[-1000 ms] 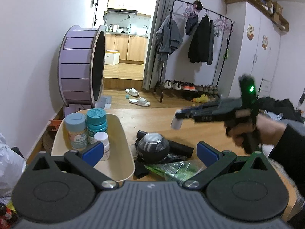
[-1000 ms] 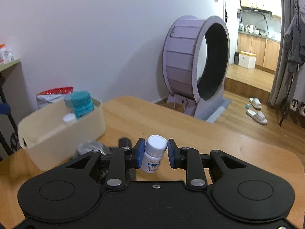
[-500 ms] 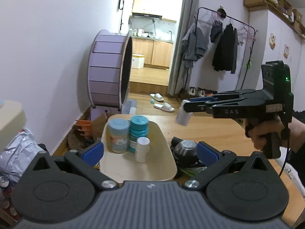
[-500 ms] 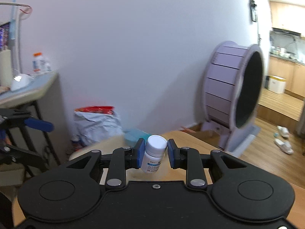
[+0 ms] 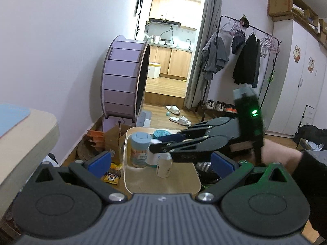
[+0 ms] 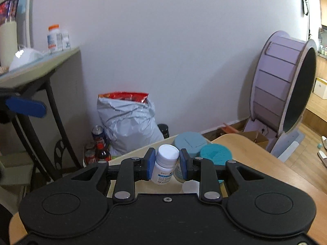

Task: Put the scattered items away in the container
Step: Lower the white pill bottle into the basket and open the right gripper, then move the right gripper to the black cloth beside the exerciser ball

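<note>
A white-capped pill bottle (image 6: 166,164) is clamped between the blue pads of the right gripper (image 6: 166,164) and is held over the cream container (image 5: 161,182), low in the middle of the right wrist picture; in the left wrist picture the same gripper (image 5: 158,148) is seen reaching in from the right across the container's far half. Three bottles are already standing inside the container: a tall one with a pale blue lid (image 5: 140,150), one with a teal lid (image 5: 161,133) behind it, and a small white one (image 5: 164,166) nearer the middle. The held bottle is judged to be close to being set down among them, so that part of the tidying looks nearly done. More is left on the table (image 6: 271,163): at the lower right of the left wrist picture, just beside the container, a dark round object (image 5: 206,170) is partly seen, mostly hidden by the gripper. The left gripper (image 5: 161,161) is held wide open with nothing between its pads, at the near edge of the container. Blue printing is seen on the held bottle's label, but it is too small to be read; the orange-toned label on the tall bottle is equally unreadable, and no brand can be made out
</note>
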The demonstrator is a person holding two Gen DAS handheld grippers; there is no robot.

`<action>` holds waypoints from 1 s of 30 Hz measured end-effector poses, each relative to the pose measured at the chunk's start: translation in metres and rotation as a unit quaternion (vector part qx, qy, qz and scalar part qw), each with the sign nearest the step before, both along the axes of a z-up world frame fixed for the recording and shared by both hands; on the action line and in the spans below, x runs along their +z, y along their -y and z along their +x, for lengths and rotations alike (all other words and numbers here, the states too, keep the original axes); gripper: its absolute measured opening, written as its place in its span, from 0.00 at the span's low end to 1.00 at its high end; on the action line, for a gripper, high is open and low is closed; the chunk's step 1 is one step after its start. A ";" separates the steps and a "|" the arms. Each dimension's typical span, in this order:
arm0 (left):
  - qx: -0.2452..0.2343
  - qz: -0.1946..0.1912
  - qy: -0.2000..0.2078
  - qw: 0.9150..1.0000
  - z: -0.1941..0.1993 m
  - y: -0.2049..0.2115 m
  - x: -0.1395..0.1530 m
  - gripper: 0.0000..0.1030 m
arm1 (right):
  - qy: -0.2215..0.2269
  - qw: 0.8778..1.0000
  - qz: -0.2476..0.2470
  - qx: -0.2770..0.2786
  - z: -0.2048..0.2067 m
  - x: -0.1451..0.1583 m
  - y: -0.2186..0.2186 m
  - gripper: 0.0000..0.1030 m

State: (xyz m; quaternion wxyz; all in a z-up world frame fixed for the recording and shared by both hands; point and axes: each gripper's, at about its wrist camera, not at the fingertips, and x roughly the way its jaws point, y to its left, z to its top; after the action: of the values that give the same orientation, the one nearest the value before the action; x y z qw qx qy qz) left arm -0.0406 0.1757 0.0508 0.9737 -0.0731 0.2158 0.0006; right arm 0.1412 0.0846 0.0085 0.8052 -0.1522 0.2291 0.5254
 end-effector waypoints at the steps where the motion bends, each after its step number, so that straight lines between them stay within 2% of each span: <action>1: 0.002 0.002 -0.001 1.000 0.001 0.001 -0.001 1.00 | -0.001 1.000 -0.005 0.000 0.000 -0.004 -0.002 0.25; 7: -0.006 0.004 -0.009 1.000 0.005 0.004 -0.005 1.00 | 0.000 1.000 -0.021 -0.012 0.001 -0.023 -0.004 0.28; 12: -0.014 0.007 -0.015 1.000 0.009 0.009 -0.010 1.00 | 0.006 1.000 -0.004 -0.027 -0.002 -0.014 0.019 0.35; 17: -0.025 0.008 -0.021 0.999 0.015 0.016 -0.015 1.00 | 0.009 0.996 0.036 -0.075 -0.006 0.007 0.075 0.46; 21: -0.036 0.005 -0.026 0.999 0.020 0.025 -0.020 1.00 | 0.016 0.991 0.054 -0.119 -0.019 0.019 0.124 0.49; 25: -0.050 -0.002 -0.025 0.998 0.025 0.037 -0.024 1.00 | 0.025 0.986 0.065 -0.155 -0.040 0.025 0.164 0.55; 30: -0.083 0.011 -0.022 0.996 0.027 0.059 -0.030 1.00 | 0.023 0.981 0.064 -0.181 -0.063 0.020 0.194 0.59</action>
State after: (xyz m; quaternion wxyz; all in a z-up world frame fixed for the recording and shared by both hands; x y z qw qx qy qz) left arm -0.0141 0.1168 0.0205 0.9661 -0.0446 0.2428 -0.0760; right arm 0.0781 -0.1097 0.0287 0.9000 -0.0679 0.2002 0.3811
